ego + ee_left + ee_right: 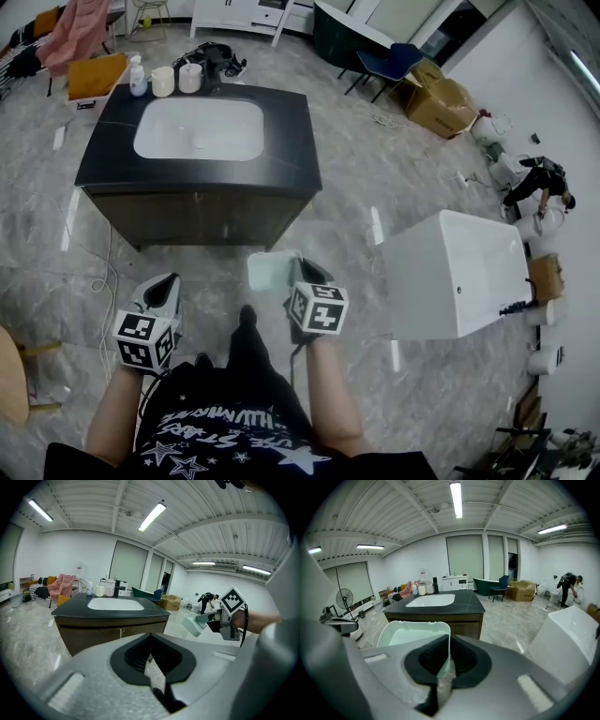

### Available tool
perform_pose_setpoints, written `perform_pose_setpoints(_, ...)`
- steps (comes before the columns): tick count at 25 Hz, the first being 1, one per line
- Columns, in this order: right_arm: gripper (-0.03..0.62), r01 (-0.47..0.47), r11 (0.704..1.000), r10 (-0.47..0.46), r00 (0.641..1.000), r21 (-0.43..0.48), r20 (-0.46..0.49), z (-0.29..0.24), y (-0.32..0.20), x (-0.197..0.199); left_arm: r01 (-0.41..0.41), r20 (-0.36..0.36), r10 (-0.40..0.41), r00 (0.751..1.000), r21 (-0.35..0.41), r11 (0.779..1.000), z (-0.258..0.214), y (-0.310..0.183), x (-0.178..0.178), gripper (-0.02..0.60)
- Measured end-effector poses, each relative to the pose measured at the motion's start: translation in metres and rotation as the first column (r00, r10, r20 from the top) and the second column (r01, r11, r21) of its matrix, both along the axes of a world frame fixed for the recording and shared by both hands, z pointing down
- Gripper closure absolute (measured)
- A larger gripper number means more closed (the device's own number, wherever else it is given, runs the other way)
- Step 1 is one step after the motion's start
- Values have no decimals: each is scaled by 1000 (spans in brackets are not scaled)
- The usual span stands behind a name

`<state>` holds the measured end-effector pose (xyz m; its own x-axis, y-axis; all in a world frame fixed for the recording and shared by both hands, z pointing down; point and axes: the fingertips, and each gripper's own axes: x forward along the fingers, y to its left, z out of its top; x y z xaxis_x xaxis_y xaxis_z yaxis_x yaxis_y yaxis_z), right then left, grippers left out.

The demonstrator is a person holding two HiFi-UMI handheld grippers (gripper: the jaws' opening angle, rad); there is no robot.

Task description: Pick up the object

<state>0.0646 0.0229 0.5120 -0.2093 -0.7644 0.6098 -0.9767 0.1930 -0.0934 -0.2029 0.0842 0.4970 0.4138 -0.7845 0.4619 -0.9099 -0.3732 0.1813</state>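
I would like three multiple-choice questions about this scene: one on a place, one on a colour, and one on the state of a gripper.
1. Where does the white bathtub stand?
A. on the counter
B. on the floor, at the person's right
C. inside the sink

2. What colour is the counter top?
A. green
B. red
C. black

3. In what state is the right gripper?
A. shut on the wall of the pale green container
B. open and empty
C. shut on a bottle

Answers: 1 B, the head view shows it on the floor at the right; 2 C, the top is black around the white sink; 3 A, its jaws pinch the container's wall.
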Motion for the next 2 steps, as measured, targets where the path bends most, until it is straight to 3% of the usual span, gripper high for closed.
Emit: perform_pose_setpoints(2, 583, 1, 1000, -1, 1000, 4, -2, -2, 13, -6, -3, -3, 3, 1000, -4, 1000, -1, 13, -5, 574)
